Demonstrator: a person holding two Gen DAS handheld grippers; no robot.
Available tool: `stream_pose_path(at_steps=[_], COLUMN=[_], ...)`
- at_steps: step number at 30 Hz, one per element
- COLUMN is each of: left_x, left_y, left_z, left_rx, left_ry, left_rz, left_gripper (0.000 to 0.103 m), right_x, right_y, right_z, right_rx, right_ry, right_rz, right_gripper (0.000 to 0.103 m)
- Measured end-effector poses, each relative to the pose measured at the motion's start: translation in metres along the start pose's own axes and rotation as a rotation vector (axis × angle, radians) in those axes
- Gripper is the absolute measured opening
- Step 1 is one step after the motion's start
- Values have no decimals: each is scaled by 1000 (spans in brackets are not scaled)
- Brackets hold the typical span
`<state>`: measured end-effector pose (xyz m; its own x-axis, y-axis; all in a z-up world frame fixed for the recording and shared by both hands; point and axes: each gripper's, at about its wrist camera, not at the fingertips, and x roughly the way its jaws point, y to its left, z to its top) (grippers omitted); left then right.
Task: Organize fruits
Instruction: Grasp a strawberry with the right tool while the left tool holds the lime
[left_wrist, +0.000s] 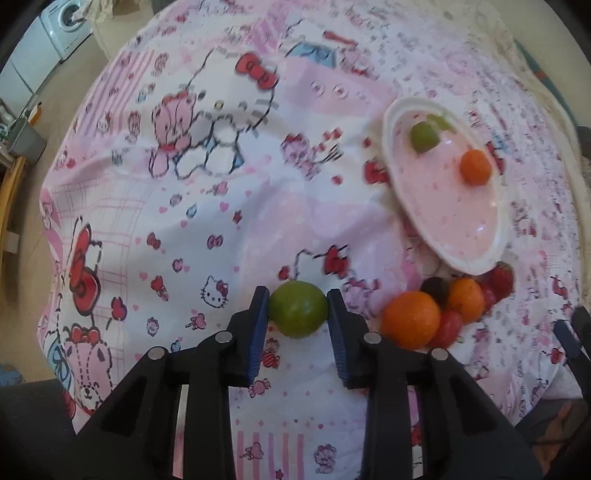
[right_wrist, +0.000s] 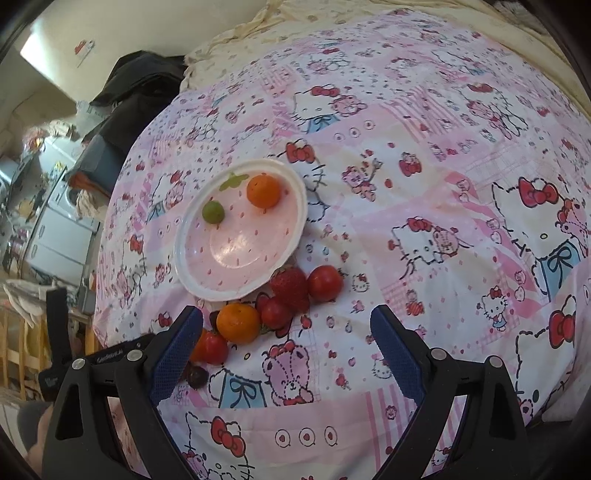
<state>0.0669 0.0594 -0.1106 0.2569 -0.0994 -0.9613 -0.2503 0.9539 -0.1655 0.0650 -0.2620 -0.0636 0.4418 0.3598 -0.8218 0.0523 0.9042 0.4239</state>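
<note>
Gripping a green fruit (left_wrist: 298, 308) between its two blue pads, the left gripper (left_wrist: 297, 310) has its jaws closed to the fruit's width, one pad against each side. The fruit sits above the pink cartoon-print sheet (left_wrist: 207, 206); whether it touches the cloth cannot be told.

The right gripper (right_wrist: 286, 341) hangs with its jaws spread wide and nothing between them, over the sheet just to the right of the loose fruit pile.

The plate (right_wrist: 184, 254), pink with a white rim, lies on the sheet. On it: one small green fruit (right_wrist: 213, 212) and one orange (right_wrist: 263, 191), apart from each other, both toward the far side.

The loose pile sits just beside the near rim of the plate:
- an orange (right_wrist: 238, 322) at the middle
- a strawberry (right_wrist: 290, 286) close to the rim
- a red tomato (right_wrist: 325, 283) touching the strawberry's right side
- a smaller red fruit (right_wrist: 275, 313) between orange and strawberry
- a dark fruit (right_wrist: 197, 376), partly hidden behind the right gripper's left finger

In the left wrist view a second, larger orange (left_wrist: 410, 319) shows in the same pile.
</note>
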Motion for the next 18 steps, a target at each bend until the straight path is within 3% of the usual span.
stream_pose_path(at_steps=[3,7,13,18], left_x=[-18,-38,-53,-53], left_y=[-7,-16,-25,-27], left_z=[1,1,3,5], left_rx=[32,81,115,110], left_ry=[-46,-110,-158,-150], left_rz=[-20,-38,-47,-55], left_gripper=[27,27,27,27], right_x=[7,29,66,69], right_y=[-14,-25,-34,-5], right_z=[13,23,30,29], right_rx=[50,98,155,24], right_ry=[37,113,205,195], right_rz=[6,8,6,18], right_gripper=[93,74,57,57])
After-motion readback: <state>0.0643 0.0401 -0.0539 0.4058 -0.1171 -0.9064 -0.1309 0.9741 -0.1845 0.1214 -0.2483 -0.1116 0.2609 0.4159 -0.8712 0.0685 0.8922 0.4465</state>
